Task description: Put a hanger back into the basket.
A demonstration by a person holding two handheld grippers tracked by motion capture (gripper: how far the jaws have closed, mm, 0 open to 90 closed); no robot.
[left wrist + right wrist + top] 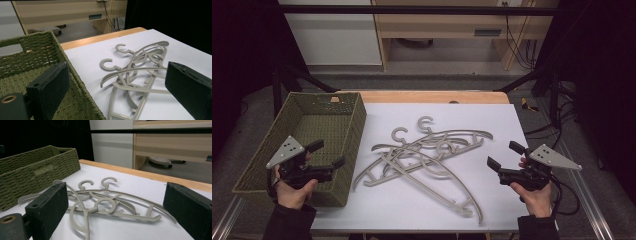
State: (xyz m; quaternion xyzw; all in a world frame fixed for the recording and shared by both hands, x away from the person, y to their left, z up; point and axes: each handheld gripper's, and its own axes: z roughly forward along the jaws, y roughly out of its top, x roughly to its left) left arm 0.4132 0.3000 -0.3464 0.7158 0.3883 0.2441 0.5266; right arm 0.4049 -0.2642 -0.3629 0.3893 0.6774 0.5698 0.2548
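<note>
A tangle of several grey plastic hangers (427,155) lies on the white table sheet (492,120), hooks pointing to the far side. Left of it stands an empty green woven basket (357,120). My left gripper (327,154) hovers over the basket's near right corner, jaws wide open and empty, aimed at the hangers (135,75). My right gripper (505,155) hangs open and empty above the sheet's right edge, aimed left at the hangers (105,202). The basket rim (62,53) passes between the left jaws in that gripper's view, well beyond them.
A wooden table edge (432,96) shows behind the sheet. Beyond it stand a light wood cabinet (452,25) and cables (519,45) on the floor. A black frame bar (412,9) crosses the top. The basket (35,172) sits far left in the right gripper view.
</note>
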